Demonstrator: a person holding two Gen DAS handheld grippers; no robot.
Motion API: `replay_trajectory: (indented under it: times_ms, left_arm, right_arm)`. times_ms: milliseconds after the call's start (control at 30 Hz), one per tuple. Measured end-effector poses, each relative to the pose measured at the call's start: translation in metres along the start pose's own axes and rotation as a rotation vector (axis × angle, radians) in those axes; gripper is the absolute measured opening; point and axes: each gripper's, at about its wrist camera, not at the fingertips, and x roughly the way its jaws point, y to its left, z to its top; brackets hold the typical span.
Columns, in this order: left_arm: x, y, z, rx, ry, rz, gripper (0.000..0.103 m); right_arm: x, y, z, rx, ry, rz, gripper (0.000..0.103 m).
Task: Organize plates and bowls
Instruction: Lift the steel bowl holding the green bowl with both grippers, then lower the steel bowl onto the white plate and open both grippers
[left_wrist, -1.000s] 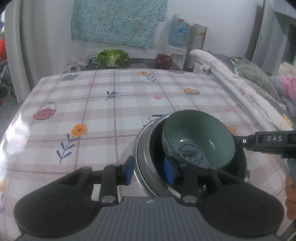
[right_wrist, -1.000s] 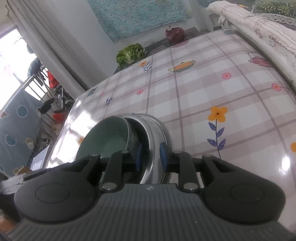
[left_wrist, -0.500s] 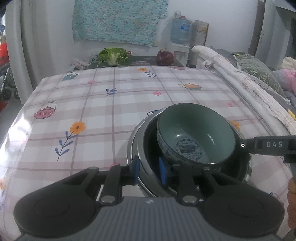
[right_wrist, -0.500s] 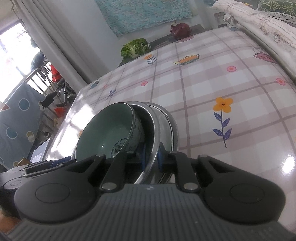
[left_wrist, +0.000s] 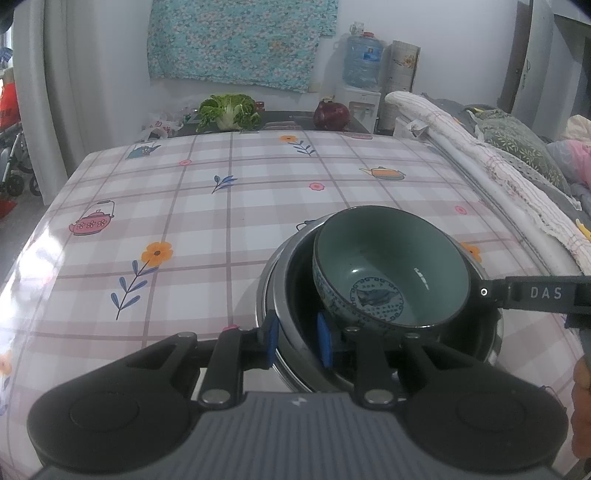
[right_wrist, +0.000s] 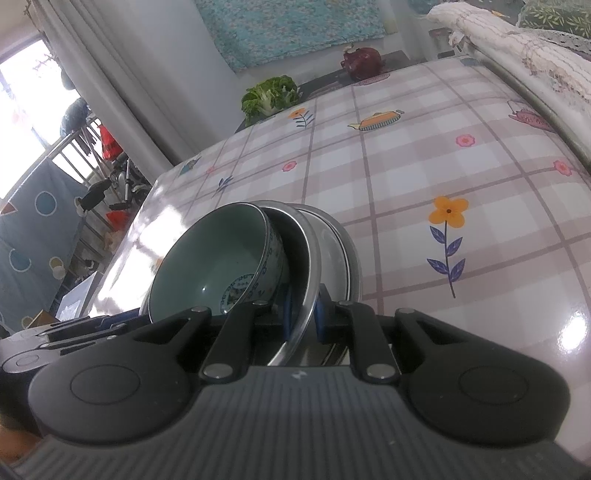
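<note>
While both your grippers, left (left_wrist: 295, 341) and right (right_wrist: 303, 317), pinch the steel bowl's rim (left_wrist: 275, 295), the teal ceramic bowl (left_wrist: 391, 269) sits nested but tilted; stacking's nearly done.

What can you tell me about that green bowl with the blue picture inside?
The bowl looks like glazed ceramic: grey-green inside with a dark rim, a round blue fish emblem at the bottom, and blue-and-white patterning outside. It is empty and unbroken. It sits tilted inside a dark metal pan, leaning toward one side rather than lying flat, above a checked tablecloth. The two grippers clamp the pan's rim, not the bowl; whether either touches the bowl I cannot tell.
</note>
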Motion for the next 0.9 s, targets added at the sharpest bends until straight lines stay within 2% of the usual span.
replay_trajectory:
  times_ms: [367,467,500,600,633,667,733,833,900]
  left_arm:
    - [0.001,-0.003,0.000,0.007,0.002,0.004,0.024]
    - [0.000,-0.001,-0.001,-0.016,0.007,-0.006,0.028]
    - [-0.001,0.001,-0.001,-0.028,0.008,-0.011,0.031]
    - [-0.006,0.008,-0.002,-0.054,-0.011,-0.014,0.046]
    - [-0.009,0.010,-0.002,-0.060,-0.023,-0.018,0.051]
    - [-0.013,0.012,-0.002,-0.065,-0.035,-0.025,0.053]
    - [-0.021,0.016,-0.004,-0.074,-0.061,-0.046,0.061]
    - [-0.026,0.022,-0.008,-0.100,-0.066,-0.094,0.063]
    - [-0.021,0.028,-0.011,-0.142,-0.032,-0.136,0.062]
  right_arm:
    - [-0.001,-0.003,0.000,0.017,0.007,0.010,0.015]
    - [-0.005,-0.007,0.001,0.037,0.004,0.029,0.016]
    - [-0.008,-0.009,0.001,0.044,-0.004,0.035,0.016]
    - [-0.021,-0.017,0.002,0.075,-0.045,0.063,0.033]
    - [-0.027,-0.020,0.002,0.089,-0.062,0.071,0.042]
    - [-0.033,-0.023,0.002,0.101,-0.081,0.068,0.045]
    - [-0.043,-0.028,0.002,0.117,-0.108,0.049,0.045]
    - [-0.054,-0.043,-0.002,0.180,-0.126,0.053,0.045]
    - [-0.053,-0.052,-0.006,0.225,-0.115,0.059,0.045]
